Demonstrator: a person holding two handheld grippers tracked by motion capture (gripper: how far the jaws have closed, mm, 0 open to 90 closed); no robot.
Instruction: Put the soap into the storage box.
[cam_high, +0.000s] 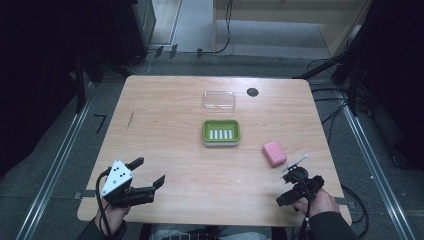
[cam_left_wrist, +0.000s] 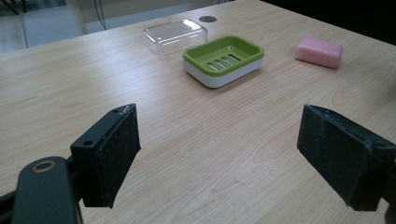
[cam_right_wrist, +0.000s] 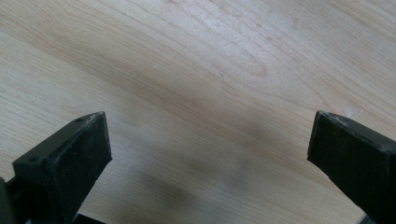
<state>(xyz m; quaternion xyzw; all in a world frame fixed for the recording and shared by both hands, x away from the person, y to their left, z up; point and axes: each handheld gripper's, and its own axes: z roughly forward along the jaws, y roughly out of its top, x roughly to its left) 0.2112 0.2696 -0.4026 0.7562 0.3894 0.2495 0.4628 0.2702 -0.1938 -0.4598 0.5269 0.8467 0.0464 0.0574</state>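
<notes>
Both my tongs hover released and empty near the table's front edge: the left gripper (cam_high: 148, 172) at the left corner, the right gripper (cam_high: 298, 186) just short of the pink rectangular soap bar (cam_high: 274, 153). That bar lies well right of the green slotted plastic soap dish (cam_high: 221, 132), with the clear plastic lid (cam_high: 219, 99) beyond. The soap looks slick, so an off-centre pinch could squirt it toward the wooden table (cam_high: 165, 110) edge.

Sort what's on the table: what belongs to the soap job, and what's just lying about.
Belongs to the job:
pink soap bar
green soap dish
clear lid
left gripper and right gripper, both open

Lying about:
dark round cap in the table
</notes>
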